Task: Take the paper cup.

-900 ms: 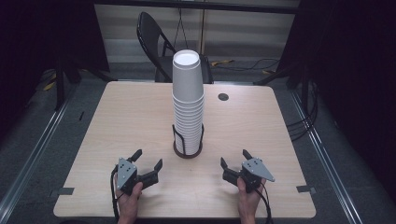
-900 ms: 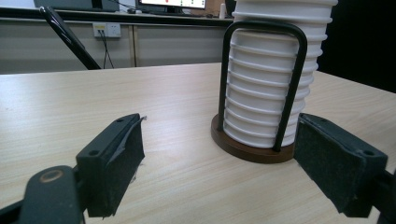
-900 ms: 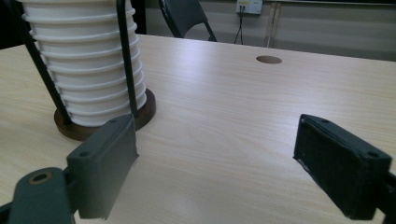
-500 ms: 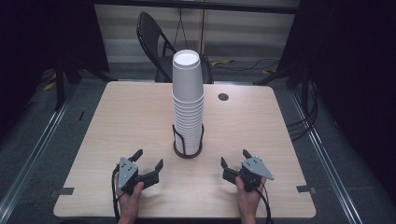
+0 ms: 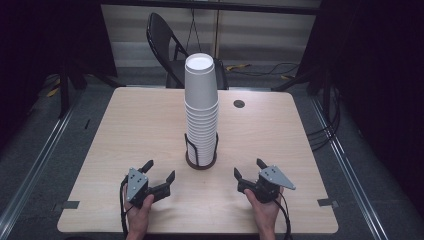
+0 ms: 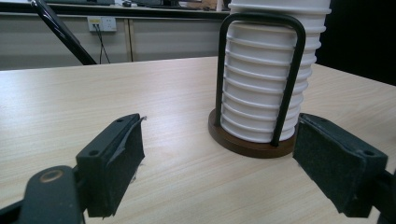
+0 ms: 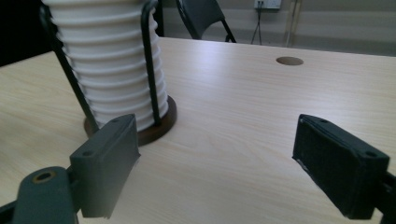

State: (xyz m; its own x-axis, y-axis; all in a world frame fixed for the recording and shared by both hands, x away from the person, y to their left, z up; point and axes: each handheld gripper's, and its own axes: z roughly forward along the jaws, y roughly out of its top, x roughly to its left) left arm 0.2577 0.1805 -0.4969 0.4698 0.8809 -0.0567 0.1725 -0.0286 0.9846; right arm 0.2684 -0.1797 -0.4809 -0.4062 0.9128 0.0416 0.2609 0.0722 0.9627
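Dark curtains close in the space on both sides, and a folding chair [image 5: 170,50] stands behind the pale wooden tabletop [image 5: 125,130]. At the middle of that tabletop a tall stack of white paper cups [image 5: 201,105] sits upside down in a holder [image 5: 201,161] with a round brown base and black wire hoops that rise around the lowest cups only.

The left gripper [image 5: 160,176] rests near the front edge, to the left of the holder, with its jaws spread wide and nothing between them. The right gripper [image 5: 248,171] mirrors it on the other side, equally wide apart and empty. Both sit apart from the stack, aimed toward it.

Paper cups of this kind are probably very light and thin-walled, so a hard squeeze would likely dent or crumple one. Nested cups tend to cling together, and several may lift at once. The ridged rims along the stack offer the firmest purchase; a gentle hold just under the top cup's rim seems wisest. The tower looks top-heavy above the hoops, so a sideways push could tip it. Whether the holder's base is fixed to the tabletop cannot be told.
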